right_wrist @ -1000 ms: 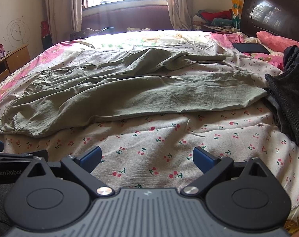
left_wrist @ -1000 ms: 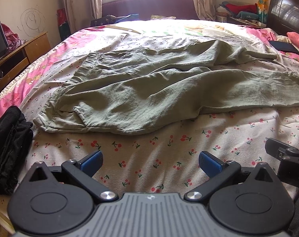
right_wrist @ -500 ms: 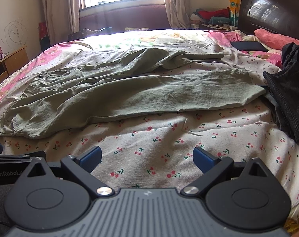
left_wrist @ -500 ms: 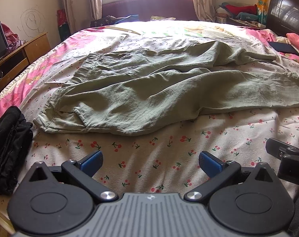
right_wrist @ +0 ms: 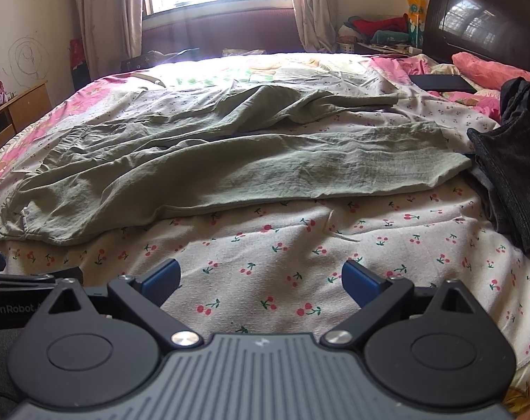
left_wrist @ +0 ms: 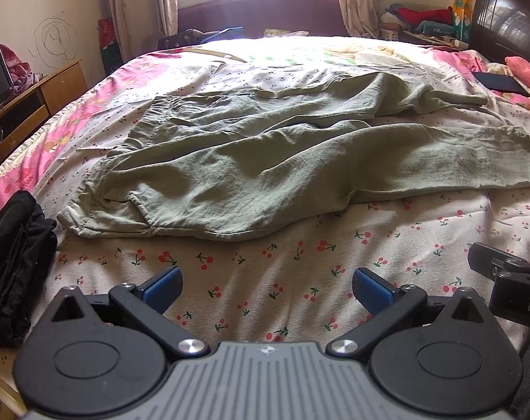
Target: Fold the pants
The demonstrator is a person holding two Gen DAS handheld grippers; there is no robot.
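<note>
Green-grey pants (left_wrist: 282, 161) lie spread and wrinkled across the bed, waistband at the left, legs running to the right; they also show in the right wrist view (right_wrist: 230, 164). My left gripper (left_wrist: 266, 285) is open and empty, low over the cherry-print sheet in front of the pants. My right gripper (right_wrist: 259, 280) is open and empty, also short of the pants' near edge. The right gripper's body shows at the left wrist view's right edge (left_wrist: 510, 280).
A black folded garment (left_wrist: 13, 266) lies at the bed's left edge. Dark clothes (right_wrist: 510, 161) lie on the right by the pants' leg ends. A dark tablet (right_wrist: 440, 82) rests near the headboard (right_wrist: 482, 24). A wooden cabinet (left_wrist: 30, 101) stands left.
Both grippers have edged slightly forward towards the pants. Both stay open. The pants have not moved.
</note>
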